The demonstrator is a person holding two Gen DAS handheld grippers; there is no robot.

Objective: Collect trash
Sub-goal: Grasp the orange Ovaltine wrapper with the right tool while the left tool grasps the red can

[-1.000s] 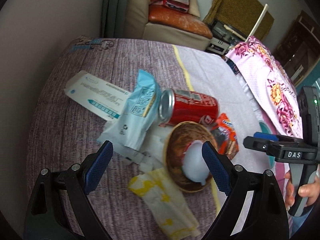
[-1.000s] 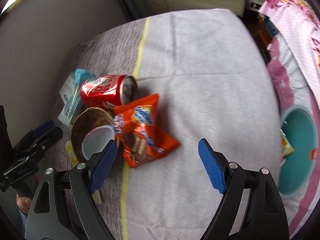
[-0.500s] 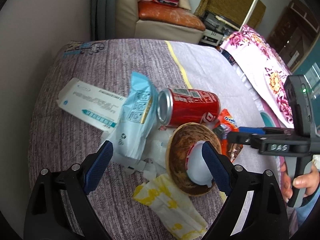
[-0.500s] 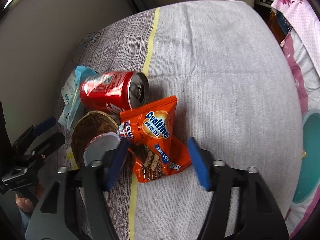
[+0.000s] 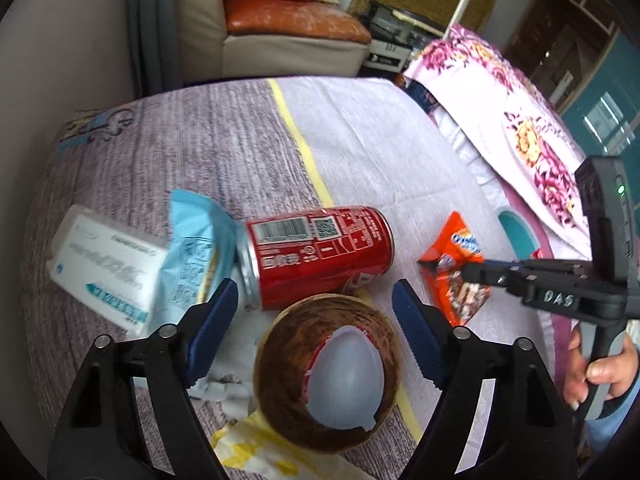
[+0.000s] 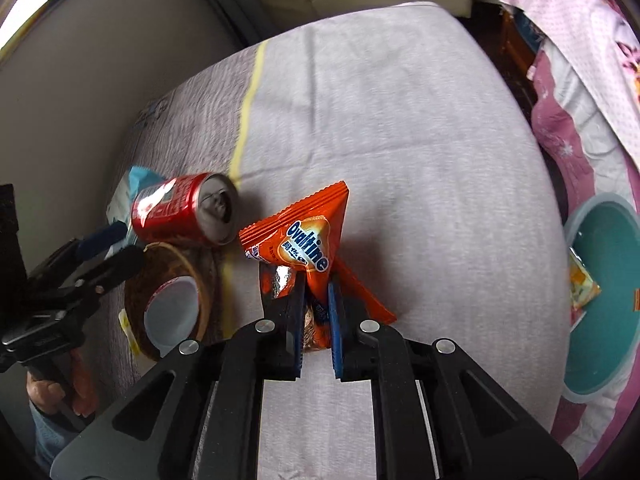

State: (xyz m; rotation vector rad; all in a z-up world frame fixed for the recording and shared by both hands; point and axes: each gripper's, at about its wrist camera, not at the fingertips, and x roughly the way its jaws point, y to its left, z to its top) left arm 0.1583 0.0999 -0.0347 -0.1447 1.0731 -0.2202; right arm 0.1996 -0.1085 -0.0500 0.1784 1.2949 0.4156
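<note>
My right gripper point(image 6: 315, 280) is shut on the orange Ovaltine wrapper point(image 6: 306, 240) and holds it lifted off the cloth; the wrapper also shows in the left wrist view point(image 5: 456, 264) in the right gripper point(image 5: 464, 270). My left gripper point(image 5: 316, 300) is open over the brown coconut-shell cup point(image 5: 326, 364) with a white lid, just behind the lying red can point(image 5: 316, 252). The can point(image 6: 182, 212) and cup point(image 6: 172, 304) also show in the right wrist view, left of the wrapper, with the left gripper point(image 6: 108, 248) over them.
A light blue wrapper point(image 5: 196, 256), a white box point(image 5: 108, 268), and yellow-white paper point(image 5: 256, 452) lie around the cup. A teal bin point(image 6: 604, 296) holding a yellow packet sits to the right, below the table point(image 6: 400, 120) edge. A floral-covered bed point(image 5: 520, 120) stands beyond.
My right gripper closed on the Ovaltine wrapper and raised it away from the cup. My left gripper moved forward and lower toward the can and cup, staying open.
</note>
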